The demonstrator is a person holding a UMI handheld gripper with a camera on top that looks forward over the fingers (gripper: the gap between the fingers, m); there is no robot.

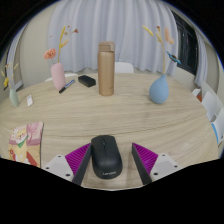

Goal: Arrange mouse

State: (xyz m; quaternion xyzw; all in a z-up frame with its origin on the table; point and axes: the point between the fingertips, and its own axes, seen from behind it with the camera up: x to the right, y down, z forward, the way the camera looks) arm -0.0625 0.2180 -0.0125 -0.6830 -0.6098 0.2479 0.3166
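A black computer mouse (106,158) lies flat on the light wooden table (150,122). It sits between the two fingers of my gripper (110,152), with its front end pointing away from me. The left purple pad (76,157) is close against the mouse's left side. The right purple pad (146,156) stands a small gap off its right side. The gripper is open around the mouse, which rests on the table.
Beyond the mouse stands a tall tan cylinder (106,68). A blue vase (159,91) is to the right, and a pink vase with flowers (58,75) and a small black box (87,80) are to the left. Coloured cards (25,137) lie near the left finger.
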